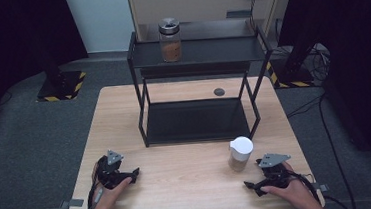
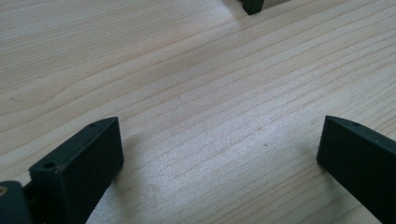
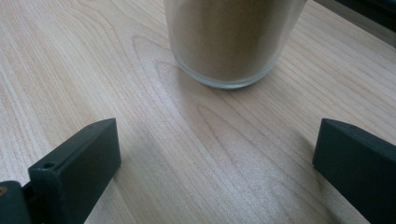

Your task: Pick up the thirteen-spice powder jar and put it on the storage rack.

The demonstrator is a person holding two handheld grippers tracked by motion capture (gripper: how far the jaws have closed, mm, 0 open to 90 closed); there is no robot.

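Note:
A glass jar with a white lid [image 1: 240, 153], filled with tan powder, stands on the wooden table [image 1: 190, 184] at the front right. My right gripper [image 1: 253, 174] lies just right of it, held by a hand. In the right gripper view the jar's base [image 3: 233, 42] sits a short way ahead of my right gripper [image 3: 217, 133], whose jaws stand wide open with bare wood between them. My left gripper [image 1: 131, 175] rests at the front left, also in a hand. Its own view has the left gripper [image 2: 219, 133] open and empty over the tabletop.
A black two-tier rack [image 1: 197, 52] stands across the back middle of the table; one foot [image 2: 252, 5] appears far ahead of the left jaws. On its top shelf stands a second jar [image 1: 170, 40] with a dark lid. A small dark disc [image 1: 218, 92] lies behind the rack.

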